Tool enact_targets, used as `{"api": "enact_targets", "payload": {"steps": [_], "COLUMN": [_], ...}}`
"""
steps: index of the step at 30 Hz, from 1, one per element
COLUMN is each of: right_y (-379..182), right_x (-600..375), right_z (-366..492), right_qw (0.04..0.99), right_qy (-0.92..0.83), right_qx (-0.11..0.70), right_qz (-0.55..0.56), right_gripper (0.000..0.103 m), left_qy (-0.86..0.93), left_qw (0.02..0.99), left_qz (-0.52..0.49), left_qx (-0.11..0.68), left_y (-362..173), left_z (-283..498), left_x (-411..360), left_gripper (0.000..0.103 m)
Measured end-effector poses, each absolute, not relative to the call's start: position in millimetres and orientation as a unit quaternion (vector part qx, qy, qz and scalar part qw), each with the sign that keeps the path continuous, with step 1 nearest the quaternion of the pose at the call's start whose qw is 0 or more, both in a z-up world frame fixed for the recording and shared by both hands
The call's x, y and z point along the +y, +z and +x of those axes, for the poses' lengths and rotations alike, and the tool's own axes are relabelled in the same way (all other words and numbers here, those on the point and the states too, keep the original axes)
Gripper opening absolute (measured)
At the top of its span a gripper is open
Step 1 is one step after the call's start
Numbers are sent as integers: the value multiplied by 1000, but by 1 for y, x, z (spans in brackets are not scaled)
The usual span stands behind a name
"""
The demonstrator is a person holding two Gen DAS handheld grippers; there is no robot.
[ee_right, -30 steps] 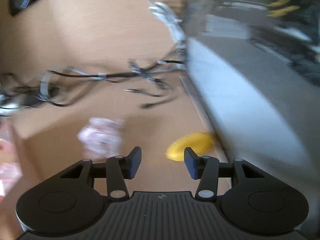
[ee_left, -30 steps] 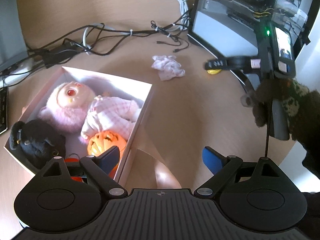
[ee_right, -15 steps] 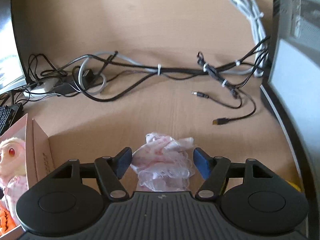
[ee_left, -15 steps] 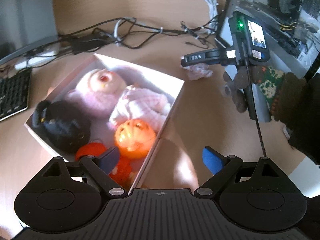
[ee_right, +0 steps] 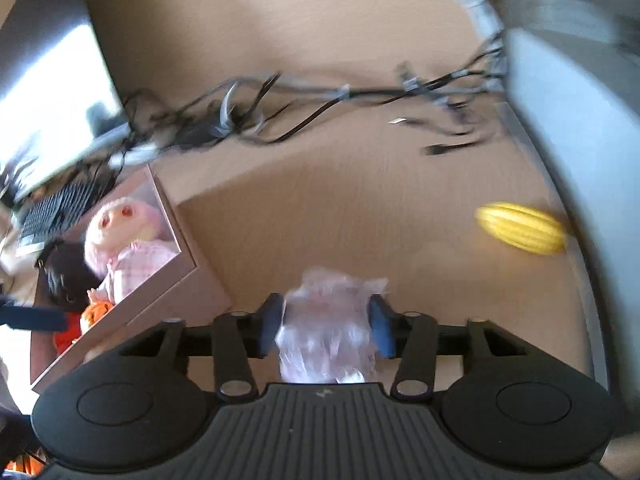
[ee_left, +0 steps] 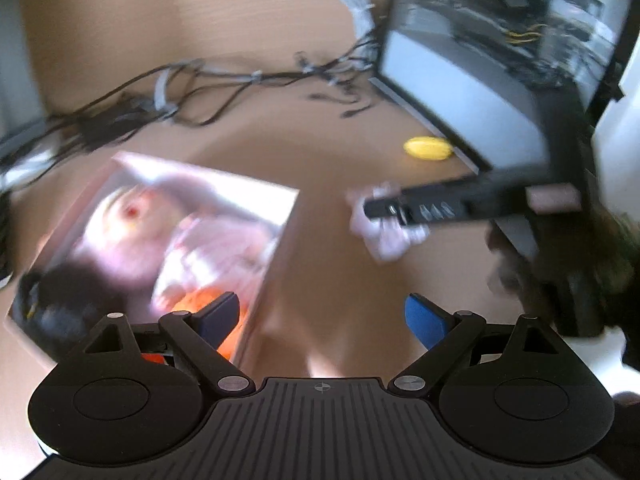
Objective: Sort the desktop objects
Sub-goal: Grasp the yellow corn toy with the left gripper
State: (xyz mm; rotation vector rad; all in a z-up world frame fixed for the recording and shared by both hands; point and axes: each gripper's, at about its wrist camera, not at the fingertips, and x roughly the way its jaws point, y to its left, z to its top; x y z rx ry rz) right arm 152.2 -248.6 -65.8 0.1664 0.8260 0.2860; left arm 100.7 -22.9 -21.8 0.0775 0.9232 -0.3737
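My right gripper (ee_right: 326, 322) is shut on a crumpled pinkish-white plastic bundle (ee_right: 328, 320), held above the wooden desk. The same bundle (ee_left: 384, 232) shows in the left wrist view under the right gripper's black body (ee_left: 460, 204). My left gripper (ee_left: 322, 314) hangs open and empty near the right edge of the open white box (ee_left: 280, 240). That box (ee_right: 168, 280) holds a pink doll (ee_right: 124, 236), a black plush (ee_right: 66, 276) and an orange pumpkin toy (ee_right: 94, 312). A yellow ribbed toy (ee_right: 520, 228) lies on the desk by the computer case.
A tangle of cables (ee_right: 320, 96) runs along the back of the desk. A computer case (ee_left: 500, 80) stands at the right, a monitor (ee_right: 52, 92) and keyboard (ee_right: 56, 208) at the left. A person's gloved hand (ee_left: 580, 272) holds the right gripper.
The right gripper has shut on the plastic bundle and lifted it off the desk. The left gripper swung slightly; both views are blurred by motion.
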Motion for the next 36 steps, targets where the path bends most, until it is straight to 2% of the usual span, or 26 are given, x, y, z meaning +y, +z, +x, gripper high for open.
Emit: {"api": "enact_targets", "payload": {"steps": [3,8,15,17,19,22,25,26,27,36], "right_y": [-56,-58,-75,-76,-77,-76,-76,-76,-77,-70], "right_x": [-273,-292,-297,-303,-309,-318,-325,-327,-329,-321], "right_z": [129,91,49,43,40,39,41,43,45,63], "right_qw": [913,908,895,895,894,895,895,896,896,894], "right_qy": [81,65,59,56,55,54,55,58,62,118], "right_qx": [386,401,429,431,431,429,426,425,424,420], "right_qz": [100,104,102,104,106,112,117,117,117,102], "right_gripper": [57,64,64,64,65,65,65,65,65,65], "left_qy": [-201,-264,-364,-368,-370,-373,-367,-358,-349,-298], "left_qw": [883,888,834,818,805,797,802,805,809,841], "left_qz": [35,105,251,279,296,292,290,292,294,196], "left_qx": [422,362,329,343,357,373,372,371,371,406], "left_y": [-9,3,-52,-72,-88,-100,-101,-99,-97,-49], "left_z": [132,189,240,248,256,262,262,260,259,207], "left_x": [-45,-117,-223,-242,-254,-260,-261,-260,-258,-186], "left_gripper": [94,81,80,77,69,65,50,38,34,34]}}
